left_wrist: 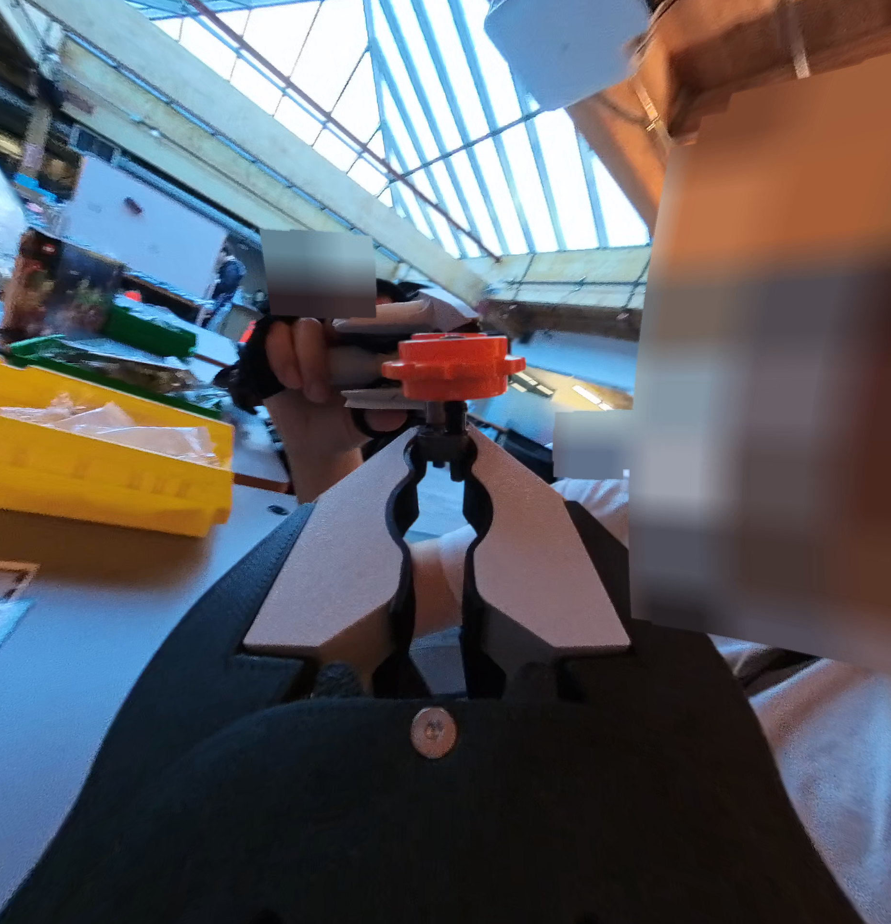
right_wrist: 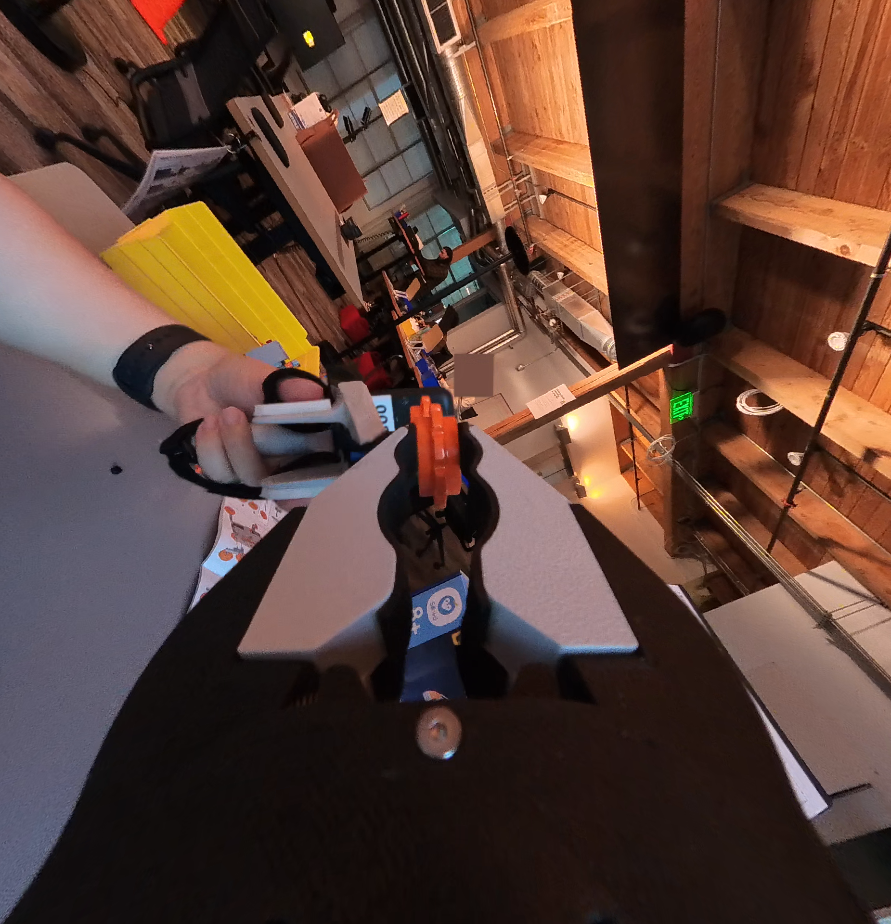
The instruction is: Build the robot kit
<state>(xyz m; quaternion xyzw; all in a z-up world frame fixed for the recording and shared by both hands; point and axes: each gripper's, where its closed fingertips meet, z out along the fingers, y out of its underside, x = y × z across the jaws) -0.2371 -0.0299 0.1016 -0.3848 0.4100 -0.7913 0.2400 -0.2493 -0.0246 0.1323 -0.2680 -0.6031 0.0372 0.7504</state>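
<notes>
Both raised grippers, left gripper (left_wrist: 441, 445) and right gripper (right_wrist: 436, 462), apparently pinch one orange gear (left_wrist: 453, 367).

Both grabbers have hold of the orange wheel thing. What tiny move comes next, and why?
Probably a gentle push of the right gripper toward the left gripper: the right pinches the orange wheel, the left pinches its dark stem, and a bit of stem shows between them.
</notes>
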